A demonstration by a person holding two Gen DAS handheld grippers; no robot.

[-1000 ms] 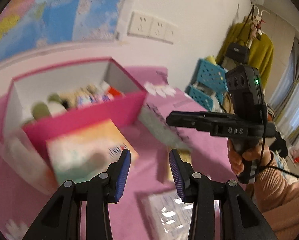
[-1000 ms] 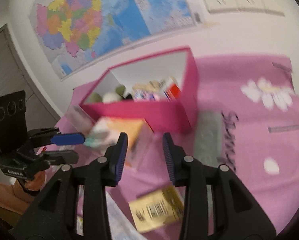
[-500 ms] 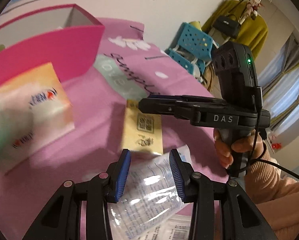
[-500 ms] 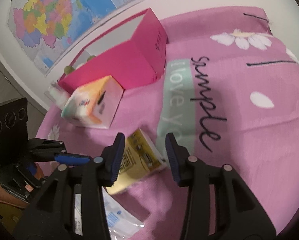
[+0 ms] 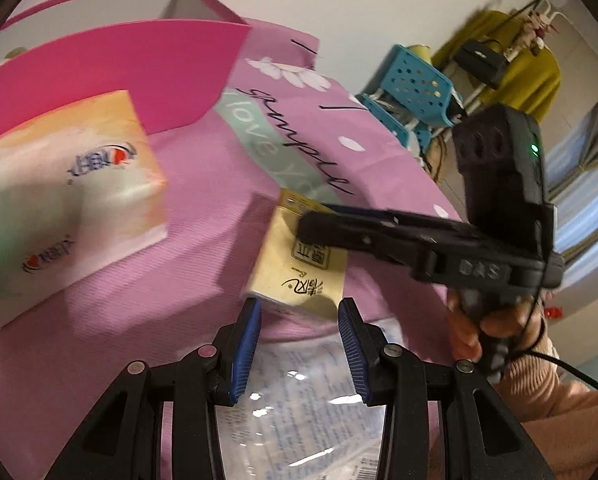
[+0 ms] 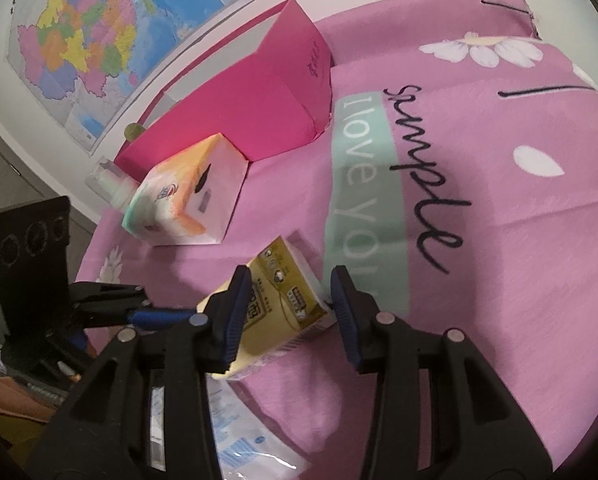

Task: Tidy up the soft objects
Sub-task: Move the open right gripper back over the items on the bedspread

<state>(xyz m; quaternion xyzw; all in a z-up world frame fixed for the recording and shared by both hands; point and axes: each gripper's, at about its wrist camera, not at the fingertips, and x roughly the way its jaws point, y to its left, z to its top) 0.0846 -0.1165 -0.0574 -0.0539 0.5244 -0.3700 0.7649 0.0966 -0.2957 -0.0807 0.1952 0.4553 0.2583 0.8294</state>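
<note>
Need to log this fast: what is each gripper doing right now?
Left gripper: open, holding nothing.
Right gripper: open around the yellow tissue pack, not gripping it.

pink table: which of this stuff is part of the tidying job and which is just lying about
Part of the job:
- yellow tissue pack, between the open right gripper jaws
- pastel tissue box
- clear plastic packet, below the open left gripper
- pink box, the likely container

Just lying about:
- wall map
- blue baskets
- yellow garment
- floral tablecloth
</note>
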